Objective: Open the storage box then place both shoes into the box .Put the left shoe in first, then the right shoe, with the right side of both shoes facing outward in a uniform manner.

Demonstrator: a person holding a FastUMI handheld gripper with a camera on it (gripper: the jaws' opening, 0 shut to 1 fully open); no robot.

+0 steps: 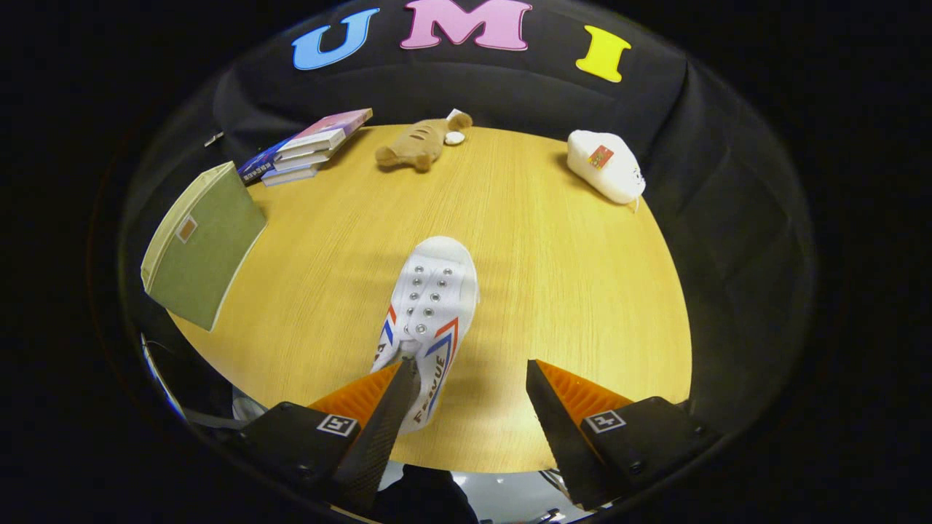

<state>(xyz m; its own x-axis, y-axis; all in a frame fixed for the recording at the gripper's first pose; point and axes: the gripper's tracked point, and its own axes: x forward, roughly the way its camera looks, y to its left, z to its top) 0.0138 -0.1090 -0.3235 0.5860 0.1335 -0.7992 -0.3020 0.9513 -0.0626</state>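
Table (553, 291): shoe (429, 306) by spread fingers (397, 407).

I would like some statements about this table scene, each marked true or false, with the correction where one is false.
1. The gripper has its jaws open. True.
2. A shoe lies between the jaws, close to one of them, toe pointing away. True.
3. The second shoe lies beside the first one, touching it. False: it lies apart, at the far edge of the table.
4. The green box stands open with a shoe inside. False: it looks closed and both shoes are on the table.
5. A plush toy lies beyond the shoe, near the books. True.
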